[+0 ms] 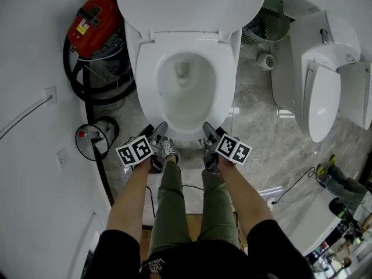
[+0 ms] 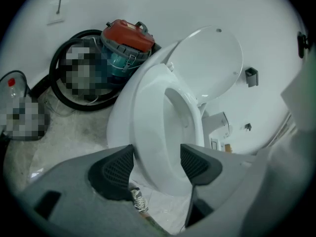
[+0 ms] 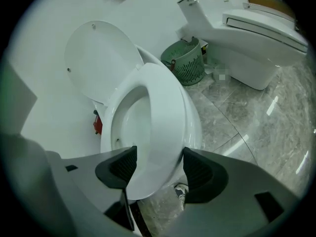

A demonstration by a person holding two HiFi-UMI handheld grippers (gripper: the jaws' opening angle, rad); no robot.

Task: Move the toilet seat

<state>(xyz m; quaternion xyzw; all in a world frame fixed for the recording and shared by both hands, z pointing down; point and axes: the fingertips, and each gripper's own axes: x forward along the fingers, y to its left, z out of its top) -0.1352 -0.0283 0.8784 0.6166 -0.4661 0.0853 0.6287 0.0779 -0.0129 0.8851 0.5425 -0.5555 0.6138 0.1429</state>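
Note:
A white toilet stands under me with its lid (image 1: 192,4) raised against the wall and its seat (image 1: 146,80) lying flat on the bowl. My left gripper (image 1: 158,135) is at the seat's front left rim. In the left gripper view the seat (image 2: 153,112) fills the gap between the pads of the left gripper (image 2: 157,164), which touch it on both sides. My right gripper (image 1: 208,135) is at the front right rim. The seat's edge (image 3: 163,107) sits the same way between the pads of the right gripper (image 3: 159,164).
A red vacuum cleaner (image 1: 93,22) with a black hose stands left of the toilet. A green basket (image 1: 273,22) is behind it on the right, and a second toilet (image 1: 319,92) stands further right. My feet stand just in front of the bowl. A cable (image 1: 290,188) lies on the marble floor.

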